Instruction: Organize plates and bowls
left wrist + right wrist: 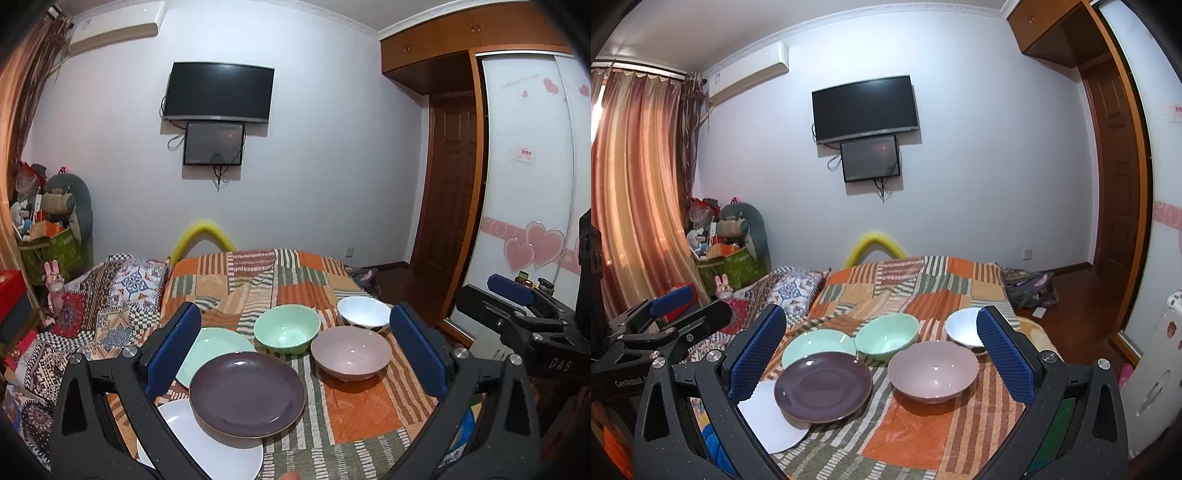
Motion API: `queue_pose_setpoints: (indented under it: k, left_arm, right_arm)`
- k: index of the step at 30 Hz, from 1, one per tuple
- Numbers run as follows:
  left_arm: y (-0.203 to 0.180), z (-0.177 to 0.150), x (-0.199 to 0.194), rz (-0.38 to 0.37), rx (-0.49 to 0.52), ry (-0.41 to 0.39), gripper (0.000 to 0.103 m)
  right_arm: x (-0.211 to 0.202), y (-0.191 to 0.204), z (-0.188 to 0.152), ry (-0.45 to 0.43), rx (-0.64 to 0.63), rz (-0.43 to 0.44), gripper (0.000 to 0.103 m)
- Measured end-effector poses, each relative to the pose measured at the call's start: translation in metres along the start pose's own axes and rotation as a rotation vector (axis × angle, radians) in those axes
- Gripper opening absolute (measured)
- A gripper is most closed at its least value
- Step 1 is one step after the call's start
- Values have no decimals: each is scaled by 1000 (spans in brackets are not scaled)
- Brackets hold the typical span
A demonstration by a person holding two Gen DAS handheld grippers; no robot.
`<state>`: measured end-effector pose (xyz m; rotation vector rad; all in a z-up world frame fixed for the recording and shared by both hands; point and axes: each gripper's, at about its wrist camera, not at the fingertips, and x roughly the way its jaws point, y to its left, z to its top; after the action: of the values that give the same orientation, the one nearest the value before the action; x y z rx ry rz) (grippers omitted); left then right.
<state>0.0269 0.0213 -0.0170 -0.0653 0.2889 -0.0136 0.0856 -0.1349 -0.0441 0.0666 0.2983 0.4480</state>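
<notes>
Left wrist: glossy purple plate (246, 393) overlapping white plate (207, 443).

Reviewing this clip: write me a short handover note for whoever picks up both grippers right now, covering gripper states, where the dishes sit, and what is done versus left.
Left gripper: open, empty, held above the dishes.
Right gripper: open, empty, likewise.
On the patchwork bedspread: purple plate overlapping the green plate and the white plate. To their right stand the green bowl, pink bowl and white bowl, each on its own.
Done: nothing stacked properly yet.
Left: pile the three plates squarely, nest the three bowls.
</notes>
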Motion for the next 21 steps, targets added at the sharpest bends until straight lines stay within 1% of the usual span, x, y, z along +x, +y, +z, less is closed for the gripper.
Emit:
queue_pose_setpoints:
  k: [3,9,11,12,14,15,16,18,21]
  left_arm:
    - [8,-5,13,3,-10,27,103]
    - [31,-29,42,-10,-65,120,103]
    - [41,-38,54,7,-63,135,103]
    - [44,-43,56,8,-83,157,103]
    - [56,-53,66,28,-90,194,102]
    - [60,-58,71,35,-96,210,100]
    - [68,-64,78,42,-102,235,95]
    - [79,-72,92,49,-114,278,87]
    - [92,-83,111,54,-148,323,82]
  right_arm:
    - [13,0,-4,35,0,-1,103]
    - [41,0,-19,113,8,-3,103]
    - [51,1,-24,144,12,1,103]
    - [59,2,-29,163,14,3,103]
    - [65,2,-34,190,19,5,103]
    - [71,2,-38,209,20,9,100]
    - [76,3,-41,230,21,13,95]
    - [86,3,-48,273,20,21,90]
    - [104,4,-60,337,28,33,81]
